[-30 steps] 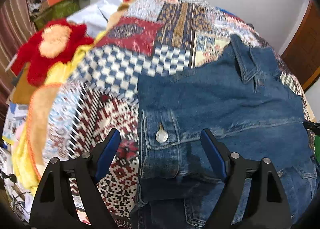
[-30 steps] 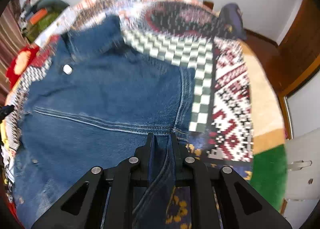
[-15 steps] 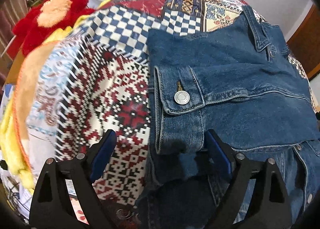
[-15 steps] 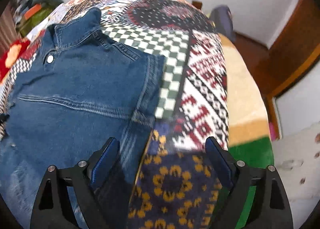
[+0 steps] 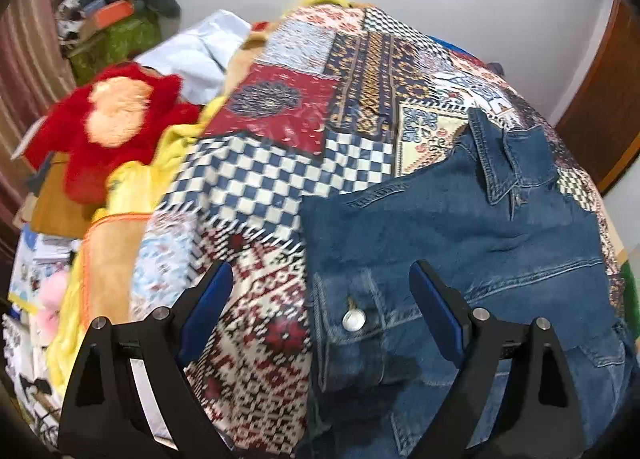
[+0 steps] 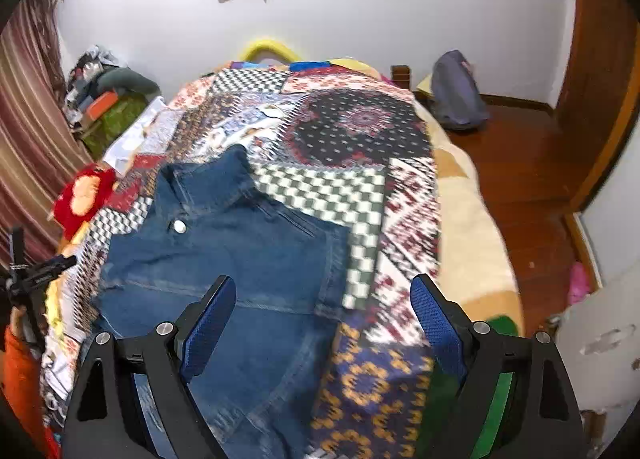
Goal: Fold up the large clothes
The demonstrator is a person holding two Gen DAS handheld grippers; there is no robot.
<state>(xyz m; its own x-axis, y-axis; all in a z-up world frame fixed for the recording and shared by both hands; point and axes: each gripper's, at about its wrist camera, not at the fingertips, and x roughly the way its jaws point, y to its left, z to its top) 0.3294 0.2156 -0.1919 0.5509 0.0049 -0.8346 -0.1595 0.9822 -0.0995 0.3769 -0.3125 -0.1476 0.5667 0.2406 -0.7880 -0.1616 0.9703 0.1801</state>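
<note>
A denim jacket (image 6: pixel 240 259) lies on the patchwork bed (image 6: pixel 408 219), sleeves already folded in, collar toward twelve o'clock. Both hand-held grippers, left (image 5: pixel 320 307) and right (image 6: pixel 324 319), hang above it, jaws apart and empty. The crosswise fold seems left.

right gripper (image 6: pixel 322 323): jaws wide, empty | denim jacket (image 6: pixel 240 259): flat on patchwork bedspread (image 6: pixel 404 227)

Blue denim jacket (image 6: pixel 240 259) lies flat on the patchwork quilt (image 6: pixel 400 227), collar (image 5: pixel 508 155) pointing toward the far wall. One sleeve's folded in across it, the cuff's silver button (image 5: pixel 354 319) facing up.
</note>
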